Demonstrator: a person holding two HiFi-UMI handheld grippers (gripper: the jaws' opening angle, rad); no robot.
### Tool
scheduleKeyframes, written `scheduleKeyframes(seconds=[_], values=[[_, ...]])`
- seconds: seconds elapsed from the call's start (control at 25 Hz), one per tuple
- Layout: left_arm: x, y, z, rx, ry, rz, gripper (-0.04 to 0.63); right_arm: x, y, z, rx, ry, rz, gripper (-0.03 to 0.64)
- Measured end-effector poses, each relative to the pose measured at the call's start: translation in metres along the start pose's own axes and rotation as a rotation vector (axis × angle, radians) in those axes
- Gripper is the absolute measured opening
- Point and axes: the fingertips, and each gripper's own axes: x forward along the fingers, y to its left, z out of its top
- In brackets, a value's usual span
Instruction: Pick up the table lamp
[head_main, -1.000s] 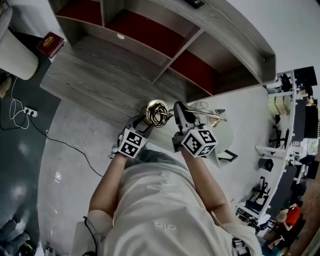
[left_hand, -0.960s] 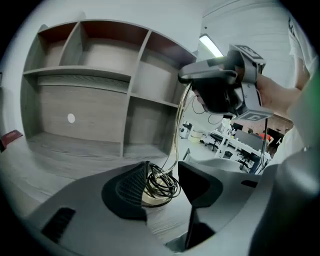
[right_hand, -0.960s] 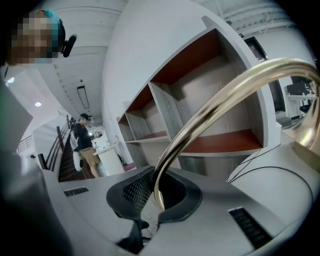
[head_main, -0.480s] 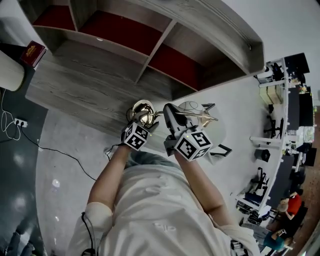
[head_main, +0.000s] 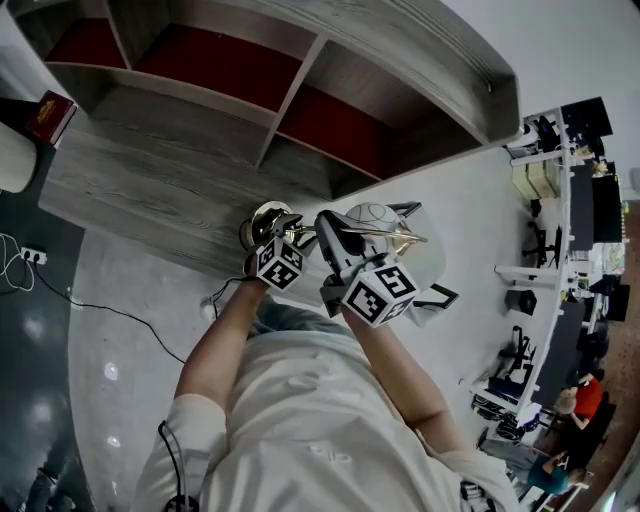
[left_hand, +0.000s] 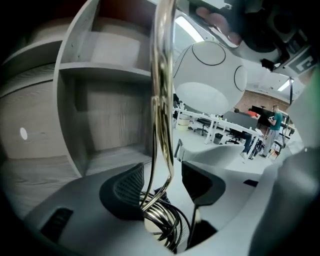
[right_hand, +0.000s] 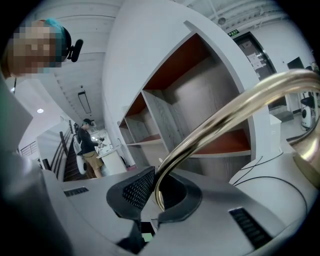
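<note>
The table lamp has a round brass base (head_main: 260, 216), a thin brass stem (left_hand: 161, 95) and a curved brass arm (right_hand: 225, 120). A black cord (left_hand: 165, 222) is coiled at the base. My right gripper (head_main: 336, 230) is shut on the brass arm, which runs between its dark pads (right_hand: 135, 192). My left gripper (head_main: 276, 230) is at the base with its jaws wide open. The stem stands between them, nearer the left pad (left_hand: 125, 192) and apart from the right one. The lamp's pale shade (head_main: 376, 214) lies beyond the right gripper.
A grey wooden shelf unit (head_main: 300, 90) with red back panels fills the space ahead. A red book (head_main: 48, 115) lies at the far left. A cable and a power strip (head_main: 30, 258) trail on the floor. Office desks (head_main: 570, 200) stand at the right.
My left gripper has moved in toward the lamp's base and now straddles the stem with wider jaws. The right gripper keeps its hold on the brass arm.
</note>
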Motion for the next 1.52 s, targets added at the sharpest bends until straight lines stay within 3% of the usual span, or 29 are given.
scheduleKeyframes(seconds=[0.12, 0.56, 0.76, 1.16, 1.52], values=[[0.004, 0.003, -0.003, 0.012, 0.008, 0.006, 0.186, 0.002, 0.001, 0.0, -0.002, 0.002, 0.007, 0.049], [-0.001, 0.003, -0.003, 0.012, -0.008, -0.031, 0.121, 0.004, 0.005, -0.001, -0.026, 0.017, 0.022, 0.046], [-0.014, 0.009, -0.009, 0.039, 0.004, 0.005, 0.069, 0.009, 0.023, -0.006, -0.007, 0.03, 0.07, 0.041], [-0.088, 0.042, -0.037, 0.04, 0.033, 0.112, 0.046, 0.035, 0.094, -0.011, 0.017, 0.017, 0.247, 0.035], [-0.181, 0.072, -0.073, -0.016, 0.152, 0.243, 0.046, 0.058, 0.166, -0.013, 0.104, 0.045, 0.437, 0.034]])
